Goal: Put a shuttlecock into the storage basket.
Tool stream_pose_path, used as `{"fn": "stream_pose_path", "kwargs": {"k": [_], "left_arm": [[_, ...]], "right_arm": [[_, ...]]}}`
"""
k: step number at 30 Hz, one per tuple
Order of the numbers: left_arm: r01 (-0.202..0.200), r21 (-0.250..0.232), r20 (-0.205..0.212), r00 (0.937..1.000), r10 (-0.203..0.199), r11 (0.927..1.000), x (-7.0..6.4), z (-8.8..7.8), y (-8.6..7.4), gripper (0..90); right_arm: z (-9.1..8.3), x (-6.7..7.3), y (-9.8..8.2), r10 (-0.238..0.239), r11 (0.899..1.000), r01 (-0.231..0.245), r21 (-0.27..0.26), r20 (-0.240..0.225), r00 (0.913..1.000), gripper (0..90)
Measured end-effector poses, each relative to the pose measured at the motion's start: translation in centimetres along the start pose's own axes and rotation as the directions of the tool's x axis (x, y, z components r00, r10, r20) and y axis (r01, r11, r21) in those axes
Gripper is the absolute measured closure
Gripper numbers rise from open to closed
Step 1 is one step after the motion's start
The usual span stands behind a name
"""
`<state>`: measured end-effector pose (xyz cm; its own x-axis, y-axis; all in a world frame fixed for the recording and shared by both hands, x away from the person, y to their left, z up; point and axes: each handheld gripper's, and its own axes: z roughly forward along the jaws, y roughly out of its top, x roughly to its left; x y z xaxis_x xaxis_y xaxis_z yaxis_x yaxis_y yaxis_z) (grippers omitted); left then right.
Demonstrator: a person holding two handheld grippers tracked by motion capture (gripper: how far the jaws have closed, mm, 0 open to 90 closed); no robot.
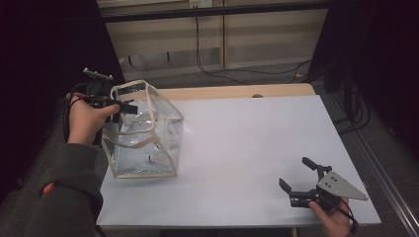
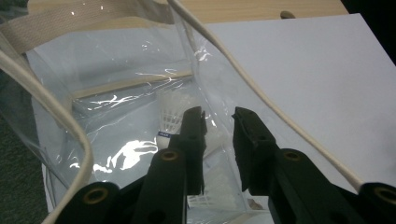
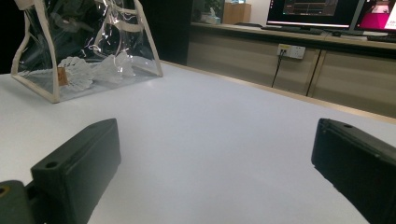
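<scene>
Left gripper [image 2: 219, 123] jaws parted, releasing into clear bag [image 1: 143, 131]; shuttlecocks [image 2: 170, 109] beyond fingertips; right gripper [image 1: 306, 180] wide open, empty; next: withdraw left

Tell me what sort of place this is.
Probably an office or lab workroom set up for recording: a white-topped table, lit computer monitors on a counter, a wall socket with cables, and a person working two handheld grippers.

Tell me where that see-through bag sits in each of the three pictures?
High view: the clear bag stands at the left, beside the left gripper.
Left gripper view: it takes up the left and middle, a wall between the jaws.
Right gripper view: top left, far across the table.
Shared landmark: the white shuttlecocks inside it.
</scene>
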<state>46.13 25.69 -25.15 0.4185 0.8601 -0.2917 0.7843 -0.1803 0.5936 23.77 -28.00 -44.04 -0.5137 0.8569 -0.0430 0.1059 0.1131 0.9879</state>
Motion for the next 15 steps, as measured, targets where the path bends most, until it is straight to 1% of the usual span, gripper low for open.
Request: {"fn": "stream_pose_path", "kwargs": {"k": [5,7,9,10,12,13,14,15], "left_arm": [[-0.015,0.005,0.032,0.9994,0.015,0.9999,-0.6,-0.4,0.0,68.4],[-0.014,-0.005,0.046,0.9988,0.015,0.9999,-0.9,-0.5,-0.1,66.2],[-0.024,0.003,0.068,0.9974,0.024,0.9997,-1.2,-0.5,-0.2,64.2],[-0.033,0.007,0.072,0.9969,0.033,0.9994,-1.3,-0.5,-0.2,63.4],[-0.037,0.008,0.084,0.9958,0.036,0.9993,-1.7,-0.5,-0.4,60.9],[-0.050,0.011,0.100,0.9938,0.048,0.9987,-1.7,-0.6,-0.4,59.9],[-0.049,0.004,0.103,0.9935,0.048,0.9988,-2.0,-0.6,-0.5,59.1],[-0.057,0.005,0.113,0.9921,0.056,0.9984,-2.1,-0.7,-0.5,57.8]], "right_arm": [[0.1,0.1,0.0,-0.005,1.000,0.005,0.001,-0.001,1.0000,1.3],[0.0,0.1,0.0,-0.003,1.000,0.003,0.003,-0.001,1.0000,1.3],[0.0,0.0,0.0,-0.002,1.000,0.002,-0.001,0.000,1.0000,1.3],[0.0,0.0,0.0,-0.001,1.000,0.001,0.000,0.001,1.0000,1.3],[0.0,0.0,0.0,-0.002,1.000,0.002,-0.002,0.000,1.0000,1.3],[0.0,0.0,0.0,-0.002,1.000,0.002,-0.002,0.000,1.0000,1.3],[0.0,0.1,0.0,-0.002,1.000,0.002,0.000,0.000,1.0000,1.3],[0.0,0.1,0.0,-0.002,1.000,0.002,0.002,0.000,1.0000,1.3]]}}
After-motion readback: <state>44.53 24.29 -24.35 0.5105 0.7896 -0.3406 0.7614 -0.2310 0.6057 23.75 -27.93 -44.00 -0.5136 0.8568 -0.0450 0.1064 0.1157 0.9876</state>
